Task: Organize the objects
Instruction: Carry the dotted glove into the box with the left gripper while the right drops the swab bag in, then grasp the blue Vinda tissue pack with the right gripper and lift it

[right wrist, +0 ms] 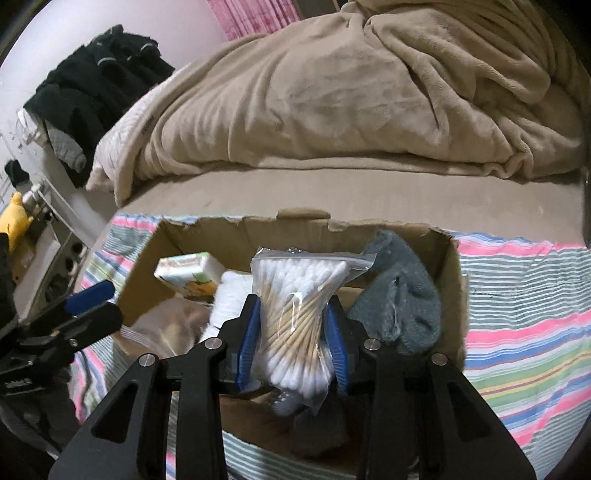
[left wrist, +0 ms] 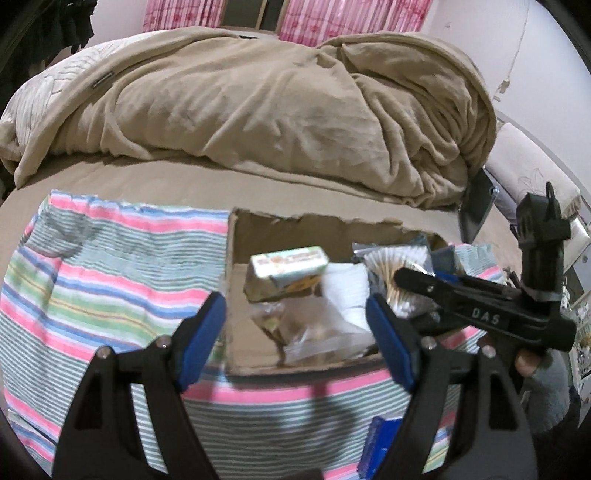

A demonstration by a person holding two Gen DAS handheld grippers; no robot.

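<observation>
One bed (right wrist: pixel 332 192), tan crumpled blanket (left wrist: pixel 280 103) behind, striped cloth (left wrist: pixel 103 288) spread in front, pink curtains (left wrist: pixel 332 18) beyond. Clear bag of wooden-stemmed cotton swabs (right wrist: pixel 295 314) clamped upright in right tongs (right wrist: pixel 295 347) over torn brown cardboard box (right wrist: pixel 229 232). Left tongs (left wrist: pixel 295 332) agape, empty.

Beyond the claw, bed (left wrist: pixel 184 177) with rumpled tan blanket (left wrist: pixel 295 110); striped cloth (left wrist: pixel 110 277) over the near mattress. Pink curtains (left wrist: pixel 351 18) against pale wall (left wrist: pixel 546 55) far back. Dark clothes (right wrist: pixel 92 81) piled far left.
</observation>
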